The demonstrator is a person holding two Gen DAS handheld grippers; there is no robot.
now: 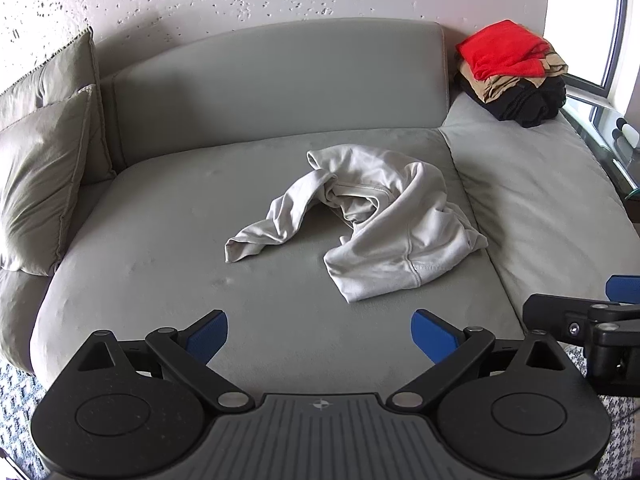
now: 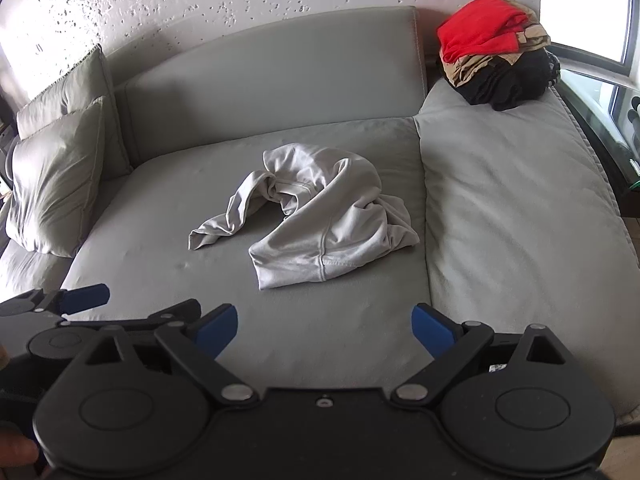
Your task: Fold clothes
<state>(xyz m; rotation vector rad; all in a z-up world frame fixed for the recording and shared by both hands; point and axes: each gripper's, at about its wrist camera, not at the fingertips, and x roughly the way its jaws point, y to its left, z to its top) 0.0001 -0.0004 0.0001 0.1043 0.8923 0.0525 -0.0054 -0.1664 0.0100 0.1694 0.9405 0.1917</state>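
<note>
A crumpled light grey garment [image 1: 372, 216] [image 2: 316, 216] lies bunched on the grey sofa seat [image 1: 180, 240] [image 2: 152, 216], one sleeve trailing to the left. My left gripper [image 1: 320, 336] hovers over the seat's front edge, short of the garment, its blue pads wide apart with nothing between them. My right gripper [image 2: 325, 330] hangs beside it, also open and empty, the garment ahead of it. The right gripper's black frame [image 1: 580, 320] shows at the right of the left wrist view. The left gripper's blue finger [image 2: 86, 296] shows at the left of the right wrist view.
A stack of clothes, red on tan on black [image 1: 512, 72] [image 2: 496, 52], sits at the sofa's back right corner. Two grey cushions [image 1: 44, 172] [image 2: 60, 176] lean at the left. A glass side table [image 1: 612, 132] stands by the window. Patterned rug [image 1: 20, 400] lies below.
</note>
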